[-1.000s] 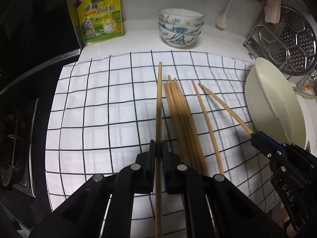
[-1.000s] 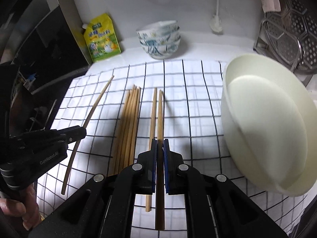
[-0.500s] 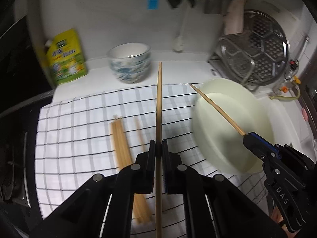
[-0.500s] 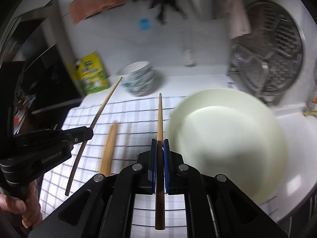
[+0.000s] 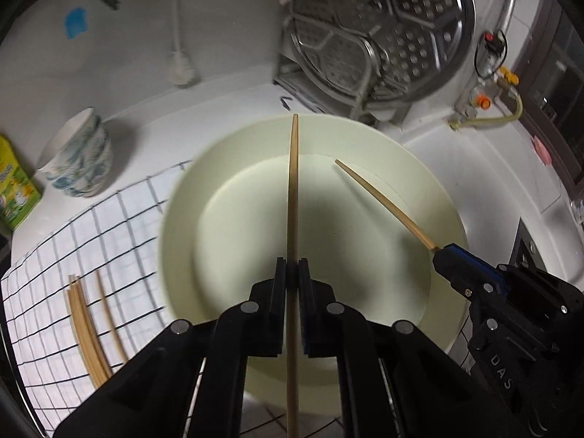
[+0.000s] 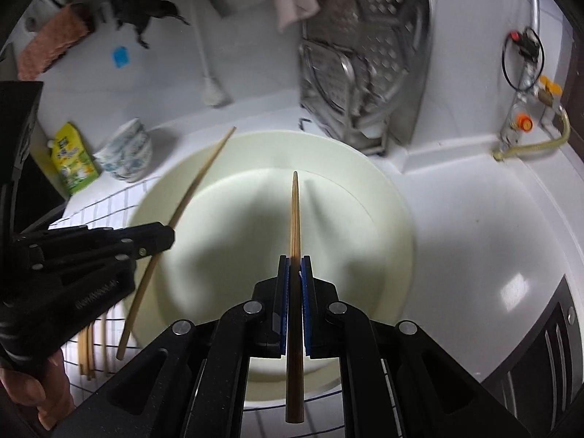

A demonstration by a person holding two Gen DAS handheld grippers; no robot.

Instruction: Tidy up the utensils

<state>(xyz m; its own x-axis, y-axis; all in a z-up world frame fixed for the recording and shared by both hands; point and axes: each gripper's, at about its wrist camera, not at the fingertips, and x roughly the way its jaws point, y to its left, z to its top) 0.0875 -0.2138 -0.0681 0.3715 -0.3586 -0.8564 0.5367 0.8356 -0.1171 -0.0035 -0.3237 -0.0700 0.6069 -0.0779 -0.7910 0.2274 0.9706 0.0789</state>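
A white kitchen counter (image 5: 233,102) is being covered in part by a black-and-white checked cloth (image 5: 109,219), and a large cream basin (image 5: 182,219) is being taken as the landmark, its near left edge resting on that cloth. Behind the basin, a perforated steel steamer tray (image 5: 412,18) is being propped upright in a rack. To the basin's far left, stacked blue-patterned bowls (image 5: 78,162) and a yellow-green pouch (image 6: 73,162) are being kept by the wall. 1 chopstick (image 5: 293,197) is being clamped by the left gripper (image 5: 292,273), its tip being held over the basin's far rim. 1 darker chopstick (image 6: 295,226) is being clamped by the right gripper (image 6: 295,266), its tip being held over the basin's middle. Left of the basin, the remaining chopsticks (image 5: 87,325) are being left lying on the cloth. A person's fingers (image 6: 33,387) are being shown at the left gripper's handle.
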